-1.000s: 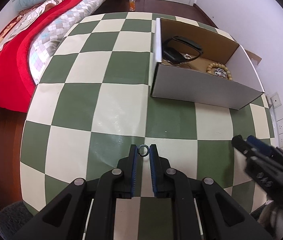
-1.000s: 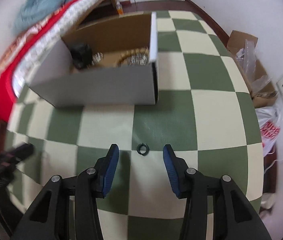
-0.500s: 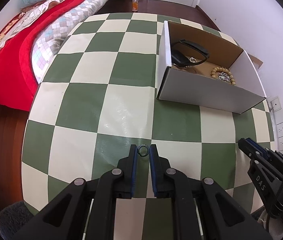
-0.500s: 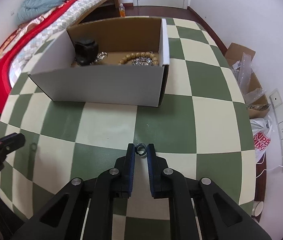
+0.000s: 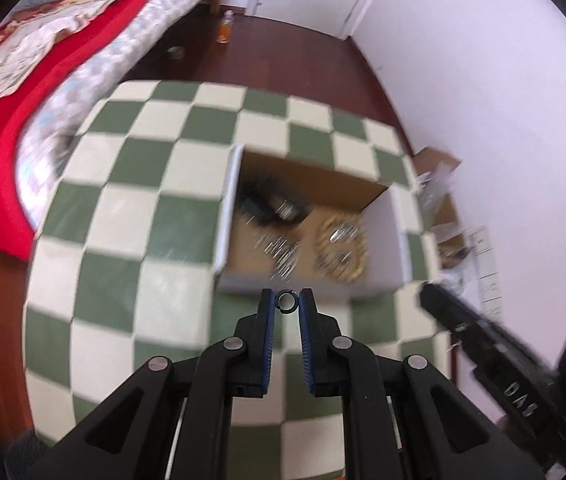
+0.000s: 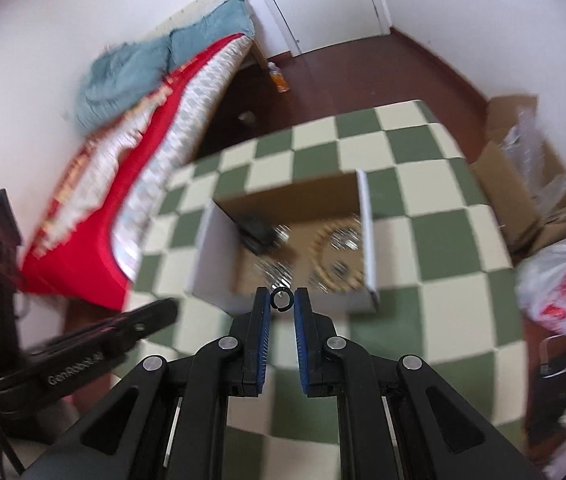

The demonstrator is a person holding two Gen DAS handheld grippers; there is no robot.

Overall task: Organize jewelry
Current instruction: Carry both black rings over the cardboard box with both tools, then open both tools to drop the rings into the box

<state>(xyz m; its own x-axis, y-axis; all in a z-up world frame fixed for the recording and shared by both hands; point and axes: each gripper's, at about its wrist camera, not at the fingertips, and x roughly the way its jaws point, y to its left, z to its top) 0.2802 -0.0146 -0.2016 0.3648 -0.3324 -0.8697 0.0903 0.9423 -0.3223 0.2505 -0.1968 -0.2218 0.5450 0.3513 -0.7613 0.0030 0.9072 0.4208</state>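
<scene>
The left tongs (image 5: pixel 287 301) are pinched on a small dark metal ring (image 5: pixel 286 301), which sits right between their blue tips. The right tongs (image 6: pixel 281 298) are pinched on a second small dark ring (image 6: pixel 281 299), and this one has a little gap in its hoop. Both pairs of tongs are held up in the air over the desk with the green and cream checked cloth (image 5: pixel 131 216), and both point down toward the open cardboard box with white outer walls (image 5: pixel 225 216). In each view the ring lines up with the near wall of the box, but it is not inside the box. The box stands on the desk, and things lie on its brown floor. They are blurry, but a loop of tan wooden beads (image 5: pixel 341 246) can be made out on the right side, some shiny silver pieces (image 5: pixel 283 250) lie in the middle, and a black thing (image 5: pixel 259 206) sits at the back left. The right tongs show as a black bar at the right edge of the left view, and the left tongs show as a black bar at the left edge of the right view. Past the desk there is a bed with a red blanket (image 6: pixel 83 216) and a blue-grey quilt (image 6: pixel 139 68). A small orange bottle (image 6: pixel 279 78) stands on the dark wooden floor (image 5: pixel 283 56). A white plastic bag with red print (image 6: pixel 559 284) lies on the floor beside the desk.
</scene>
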